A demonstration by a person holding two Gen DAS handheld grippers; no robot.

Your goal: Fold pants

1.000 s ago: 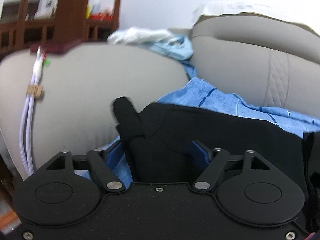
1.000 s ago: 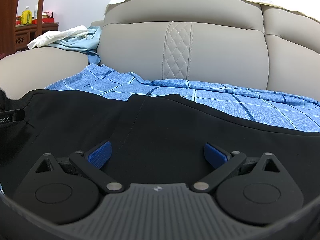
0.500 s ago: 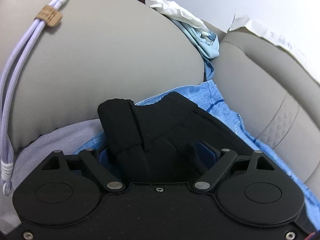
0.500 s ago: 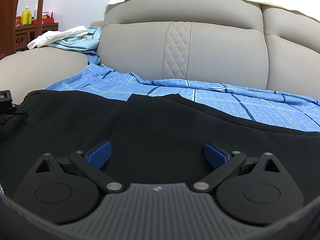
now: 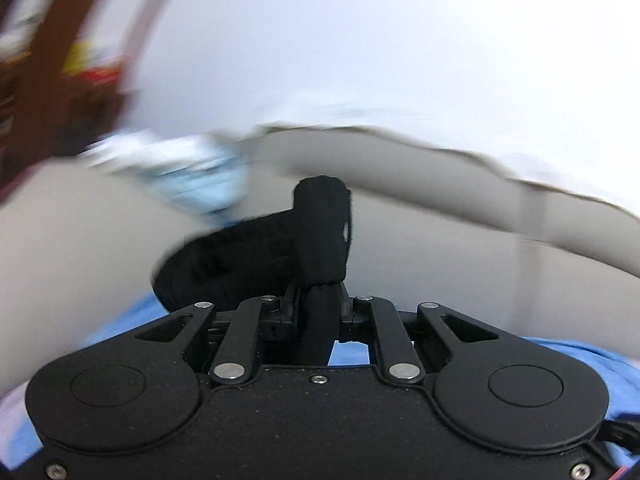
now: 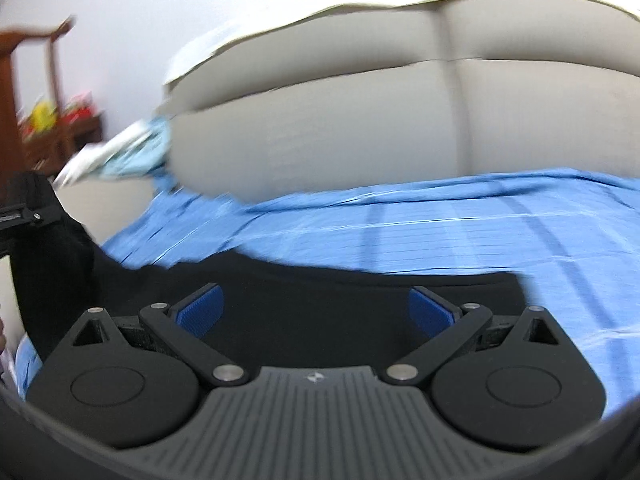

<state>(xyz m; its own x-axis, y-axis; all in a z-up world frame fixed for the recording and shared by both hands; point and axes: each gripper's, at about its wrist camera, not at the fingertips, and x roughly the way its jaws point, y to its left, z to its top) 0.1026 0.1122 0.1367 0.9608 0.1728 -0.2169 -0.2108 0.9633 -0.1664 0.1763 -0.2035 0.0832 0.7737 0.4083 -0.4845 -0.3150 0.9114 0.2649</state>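
Observation:
The black pants (image 6: 320, 292) lie on a blue checked sheet (image 6: 480, 232) over the beige sofa seat. My left gripper (image 5: 318, 304) is shut on the pants' waistband end (image 5: 320, 232), which stands up in a bunched fold above the jaws, lifted off the seat. My right gripper (image 6: 316, 312) is open, its blue pads (image 6: 200, 312) apart, low over the black cloth with nothing between them. The left gripper and the lifted cloth show at the left edge of the right wrist view (image 6: 44, 248). Both views are motion-blurred.
The beige sofa backrest (image 6: 360, 120) rises behind the sheet. A pile of white and light blue clothes (image 5: 192, 168) lies on the sofa armrest at the left. A dark wooden shelf (image 5: 48, 80) stands beyond it against the white wall.
My left gripper has closed on the waistband end and lifted it, tilting upward. My right gripper stays open and has shifted, with the view swinging; the pants' left end has risen.

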